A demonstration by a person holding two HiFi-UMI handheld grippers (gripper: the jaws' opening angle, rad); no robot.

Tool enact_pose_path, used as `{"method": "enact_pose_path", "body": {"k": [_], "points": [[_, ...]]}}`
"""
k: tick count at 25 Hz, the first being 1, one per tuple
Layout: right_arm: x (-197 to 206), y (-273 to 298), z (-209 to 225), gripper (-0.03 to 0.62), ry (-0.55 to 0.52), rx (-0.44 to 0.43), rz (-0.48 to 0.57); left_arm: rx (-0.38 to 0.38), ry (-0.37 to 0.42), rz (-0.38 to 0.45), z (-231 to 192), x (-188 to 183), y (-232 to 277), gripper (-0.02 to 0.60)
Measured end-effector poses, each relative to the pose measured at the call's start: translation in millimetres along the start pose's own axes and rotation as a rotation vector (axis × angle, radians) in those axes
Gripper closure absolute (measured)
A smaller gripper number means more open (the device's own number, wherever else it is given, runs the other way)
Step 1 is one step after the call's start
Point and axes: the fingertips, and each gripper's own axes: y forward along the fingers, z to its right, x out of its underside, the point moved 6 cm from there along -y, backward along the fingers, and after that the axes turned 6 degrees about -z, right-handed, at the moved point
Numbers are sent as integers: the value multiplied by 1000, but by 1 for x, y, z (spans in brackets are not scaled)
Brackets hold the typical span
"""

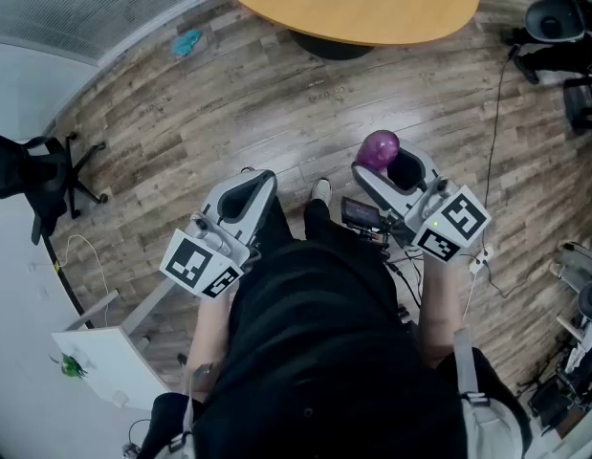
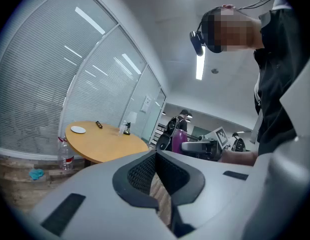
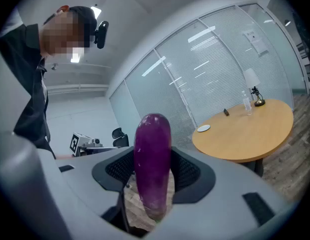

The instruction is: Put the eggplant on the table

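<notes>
Looking down through the head view, I see the right hand-held gripper (image 1: 391, 165) clamped on the eggplant (image 1: 379, 148), with the purple tip poking out past the jaws above the wooden floor (image 1: 229, 103). In its own view the right hand-held gripper (image 3: 152, 170) has its jaws spread wide, and the dark pads press on either side of the eggplant (image 3: 152, 159), which stands upright between them. The left hand-held gripper (image 1: 250, 191) sits level beside it on the other side of my operator's body, and the two are apart. From its own view the left hand-held gripper (image 2: 156, 156) has its jaw tips drawn together, with nothing between them, only a sliver of floor showing behind.

The round wooden surface (image 1: 353, 3) lies ahead, well apart from the eggplant. On the surface (image 3: 245, 134) I can make out a small white plate (image 3: 203, 128) and a few small items too far off to identify. A blue cloth (image 1: 187, 42) lies on the floor near the wall, and a plastic bottle (image 2: 66, 154) stands on the floor beside the surface (image 2: 102, 144).
</notes>
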Motion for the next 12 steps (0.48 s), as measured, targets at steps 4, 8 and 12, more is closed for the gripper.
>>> {"method": "enact_pose_path", "body": {"k": [4, 8, 12], "points": [[-2, 8, -6, 367, 7, 4, 7, 2, 5, -3, -6, -4, -5, 571], [-5, 26, -13, 365, 3, 36, 5, 9, 5, -15, -22, -7, -16, 571], [-11, 47, -21, 365, 1, 58, 10, 18, 8, -23, -43, -13, -26, 571]]}}
